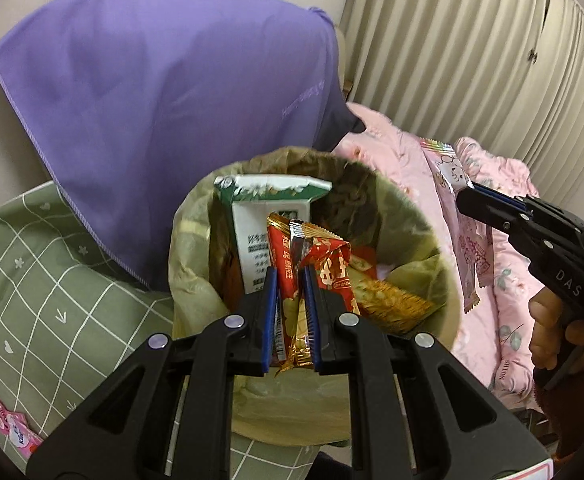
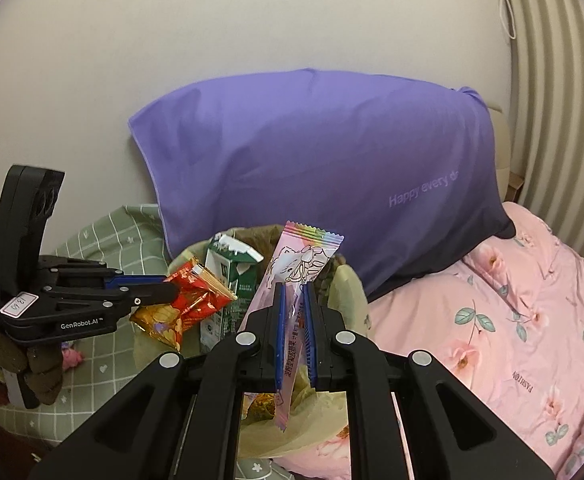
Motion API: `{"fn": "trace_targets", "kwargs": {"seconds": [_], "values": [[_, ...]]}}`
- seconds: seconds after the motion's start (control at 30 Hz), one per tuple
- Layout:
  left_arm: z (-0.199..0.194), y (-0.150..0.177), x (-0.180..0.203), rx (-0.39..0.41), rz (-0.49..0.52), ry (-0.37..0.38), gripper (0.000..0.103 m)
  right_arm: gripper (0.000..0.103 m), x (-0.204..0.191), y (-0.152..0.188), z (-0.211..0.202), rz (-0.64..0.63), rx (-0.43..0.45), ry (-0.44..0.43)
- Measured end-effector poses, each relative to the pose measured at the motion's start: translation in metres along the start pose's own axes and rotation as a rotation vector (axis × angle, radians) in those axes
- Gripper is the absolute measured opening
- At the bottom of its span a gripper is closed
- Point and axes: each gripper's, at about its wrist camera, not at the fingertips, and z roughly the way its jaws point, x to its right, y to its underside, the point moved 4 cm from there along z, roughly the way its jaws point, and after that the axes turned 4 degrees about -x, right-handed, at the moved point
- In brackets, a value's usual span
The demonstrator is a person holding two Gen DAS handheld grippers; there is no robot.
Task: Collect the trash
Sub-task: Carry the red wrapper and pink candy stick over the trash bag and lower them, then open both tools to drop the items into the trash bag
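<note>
My left tool is closed on a red wrapper, and I hold it right over the mouth of the bin, so that the wrapper will fall inside when the blue pads part. The wrapper hangs partly below the pads and its upper end stands above them, crumpled. Under it I see a gold wrapper already lying in the bin, and behind it a green and white carton standing upright against the far wall of the liner.

My right tool is closed on a long pink wrapper, gripped near its middle. I judge it waits beside the bin, on the right, because the left tool takes the room over the opening. In the right view the pink wrapper hangs above the near rim of the liner, so a short move to the left should bring it over the hole.

The opening is wide but the carton fills part of it; the free room is on the right half. Beyond the bin a purple pillow leans on the wall, close behind the rim. A pink quilt lies at the right and a green sheet at the left, both soft, so a missed wrapper would land on the bed near the bin
</note>
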Motion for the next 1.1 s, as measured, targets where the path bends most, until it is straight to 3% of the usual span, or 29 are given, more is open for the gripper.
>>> {"fn": "trace_targets", "kwargs": {"seconds": [0.27, 0.53, 0.9, 1.1], "values": [[0.012, 0.007, -0.015, -0.056, -0.027, -0.026, 0.014, 0.010, -0.003, 0.012, 0.033, 0.025, -0.025, -0.050], [0.026, 0.017, -0.012, -0.114, -0.010, -0.023, 0.015, 0.010, -0.012, 0.028, 0.064, -0.001, -0.137, -0.099], [0.042, -0.012, -0.005, -0.078, -0.006, -0.030, 0.015, 0.010, 0.002, 0.020, 0.066, 0.053, -0.117, -0.076], [0.041, -0.001, 0.000, -0.096, -0.010, -0.014, 0.015, 0.010, -0.001, 0.023, 0.064, 0.033, -0.124, -0.071]]}}
